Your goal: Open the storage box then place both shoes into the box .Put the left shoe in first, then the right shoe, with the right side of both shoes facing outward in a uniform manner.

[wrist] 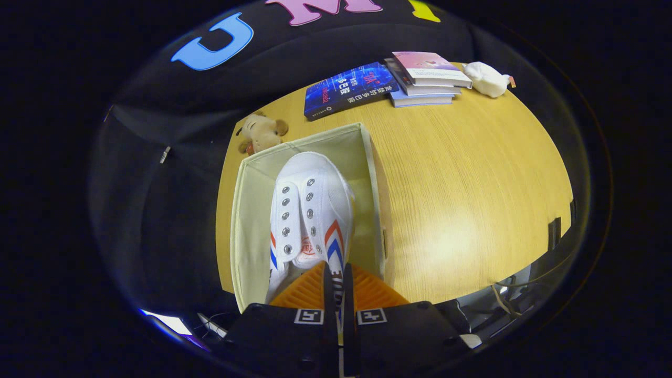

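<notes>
White canvas sneaker (310,210) with silver eyelets and red and blue chevron stripes hangs toe-forward from our gripper (340,294), over the mouth of the cream fabric storage box (247,220). We hold it by the heel end: the two fingers (328,283) stand very close together, with a thin strip of the shoe's heel edge pinched between them, so we judge them clamped on the shoe rather than empty.

The box is already open, its top clear and its pale inner walls showing on either side of the shoe. We see no other shoe inside it, though the sneaker covers much of the interior, so we cannot be sure the floor of the box is bare. From that we judge this to be the first shoe going in, but we cannot tell from here whether it is the left one. What is left, then, is to lower and release this shoe, then fetch and place its partner the same way round.

The box sits at the near corner of the light wooden surface (462,178), just ahead of and below the fingers. Beyond it lie a small tan plush toy (262,131), a dark blue book (349,89), a stack of books (428,79) and a white plush toy (488,79).
</notes>
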Demonstrator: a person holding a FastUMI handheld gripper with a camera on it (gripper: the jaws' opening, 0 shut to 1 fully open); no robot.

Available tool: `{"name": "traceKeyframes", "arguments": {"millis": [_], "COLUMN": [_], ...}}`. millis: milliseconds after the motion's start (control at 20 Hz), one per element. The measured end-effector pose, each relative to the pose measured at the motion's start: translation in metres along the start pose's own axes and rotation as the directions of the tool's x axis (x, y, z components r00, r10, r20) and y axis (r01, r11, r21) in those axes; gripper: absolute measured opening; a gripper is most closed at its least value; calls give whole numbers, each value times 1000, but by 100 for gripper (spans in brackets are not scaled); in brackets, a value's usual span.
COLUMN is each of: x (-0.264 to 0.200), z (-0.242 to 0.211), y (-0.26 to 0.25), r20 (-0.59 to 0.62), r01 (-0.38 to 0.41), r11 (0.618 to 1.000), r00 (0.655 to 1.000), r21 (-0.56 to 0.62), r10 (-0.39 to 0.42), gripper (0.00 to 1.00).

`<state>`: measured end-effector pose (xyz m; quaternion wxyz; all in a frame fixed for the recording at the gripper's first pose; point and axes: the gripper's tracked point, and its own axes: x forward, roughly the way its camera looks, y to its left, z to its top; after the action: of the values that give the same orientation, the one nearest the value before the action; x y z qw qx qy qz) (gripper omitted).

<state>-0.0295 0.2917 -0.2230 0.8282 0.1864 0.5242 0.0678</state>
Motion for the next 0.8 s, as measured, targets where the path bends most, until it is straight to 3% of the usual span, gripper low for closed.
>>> {"name": "traceKeyframes", "arguments": {"millis": [100, 150, 200, 250, 400, 500, 800], "x": [1, 0, -4, -7, -33, -47, -94], "z": [-7, -7, -4, 3, 22, 35, 76], "y": [5, 10, 22, 30, 32, 26, -14], "r20": [-14, -7, 12, 37, 123, 190, 331], "r01": [-9, -27, -67, -92, -66, -39, -31], "r11": [1000, 1000, 998, 996, 987, 976, 963], "r00": [1000, 1000, 998, 995, 989, 978, 936], "r21": [-8, -14, -12, -23, -147, -216, -266], "r10": [9, 27, 68, 93, 84, 81, 122], "gripper": [12, 18, 32, 36, 87, 97, 99]}}
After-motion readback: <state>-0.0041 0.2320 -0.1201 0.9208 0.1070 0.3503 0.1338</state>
